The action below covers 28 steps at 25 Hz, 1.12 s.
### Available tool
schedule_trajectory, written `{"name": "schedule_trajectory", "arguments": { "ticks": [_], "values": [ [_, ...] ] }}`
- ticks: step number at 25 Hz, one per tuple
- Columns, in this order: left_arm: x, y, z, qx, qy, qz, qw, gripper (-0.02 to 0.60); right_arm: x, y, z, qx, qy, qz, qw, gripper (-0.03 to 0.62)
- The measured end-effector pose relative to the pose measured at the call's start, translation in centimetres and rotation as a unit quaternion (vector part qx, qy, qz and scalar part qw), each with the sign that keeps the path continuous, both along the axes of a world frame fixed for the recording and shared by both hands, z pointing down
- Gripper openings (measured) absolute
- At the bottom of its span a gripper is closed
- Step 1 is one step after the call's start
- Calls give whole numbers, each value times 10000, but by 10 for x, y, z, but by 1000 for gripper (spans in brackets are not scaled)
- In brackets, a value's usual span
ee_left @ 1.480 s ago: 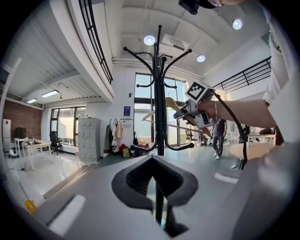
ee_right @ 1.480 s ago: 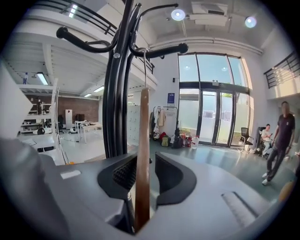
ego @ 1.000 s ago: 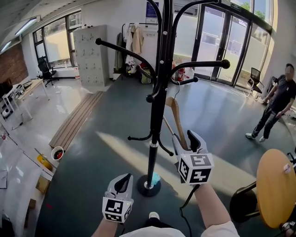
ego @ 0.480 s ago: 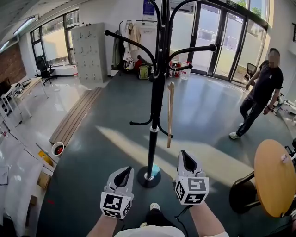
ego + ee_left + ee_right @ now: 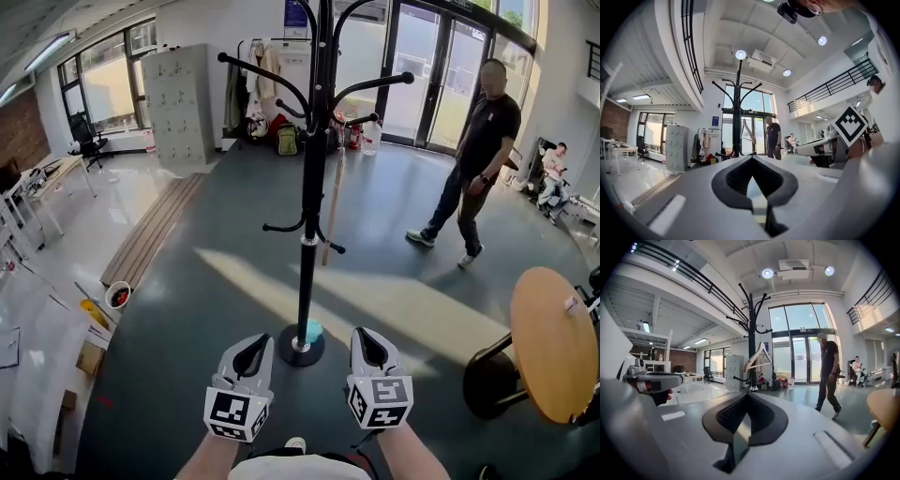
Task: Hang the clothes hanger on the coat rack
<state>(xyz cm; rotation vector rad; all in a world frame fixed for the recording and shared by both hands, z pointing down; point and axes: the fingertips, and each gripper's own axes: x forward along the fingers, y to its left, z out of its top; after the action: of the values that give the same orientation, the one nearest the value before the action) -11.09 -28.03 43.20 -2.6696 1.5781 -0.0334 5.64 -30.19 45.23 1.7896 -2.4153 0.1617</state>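
Note:
The black coat rack (image 5: pixel 310 187) stands in the middle of the floor on its round base. A wooden clothes hanger (image 5: pixel 330 211) hangs from one of its right-hand arms, edge-on in the head view. The hanger (image 5: pixel 757 357) shows as a pale triangle beside the rack's pole (image 5: pixel 752 333) in the right gripper view, and the hanger (image 5: pixel 746 129) is small in the left gripper view. My left gripper (image 5: pixel 251 356) and right gripper (image 5: pixel 366 349) are held low, side by side, near the rack's base. Both are shut with nothing in them, well apart from the hanger.
A person (image 5: pixel 469 169) walks past on the right behind the rack. A round wooden table (image 5: pixel 548 347) stands at the right edge. Grey lockers (image 5: pixel 183 103) and a clothes rail line the far wall. Another person (image 5: pixel 555 169) sits at far right.
My right gripper came down and back from the hanger, which stays on the rack's arm. I stand farther from the rack. The walking person has moved left.

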Motion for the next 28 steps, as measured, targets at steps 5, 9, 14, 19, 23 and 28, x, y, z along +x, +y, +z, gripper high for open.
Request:
{"name": "schedule_trajectory", "arguments": {
  "ticks": [5,9,14,19,23,28],
  "values": [
    [11,41,1,-40,-24,14,10000,0,5,45,14,-152,-70,-48,9998,26],
    [27,80,9,-104,-12,-19,9999,0,17,88,27,-236,-45,-133,9996,28],
    [51,140,9,-193,18,-68,9998,0,40,148,25,-307,-24,-160,9994,27],
    [67,208,9,-187,3,-76,9998,0,56,214,27,-331,-23,-176,9993,28],
    [75,254,7,-128,-14,-139,9998,0,62,260,32,-327,-14,-251,9991,28],
    [80,291,-3,-48,-39,-188,9998,0,68,297,24,-284,-89,-286,9991,26]
  ]
}}
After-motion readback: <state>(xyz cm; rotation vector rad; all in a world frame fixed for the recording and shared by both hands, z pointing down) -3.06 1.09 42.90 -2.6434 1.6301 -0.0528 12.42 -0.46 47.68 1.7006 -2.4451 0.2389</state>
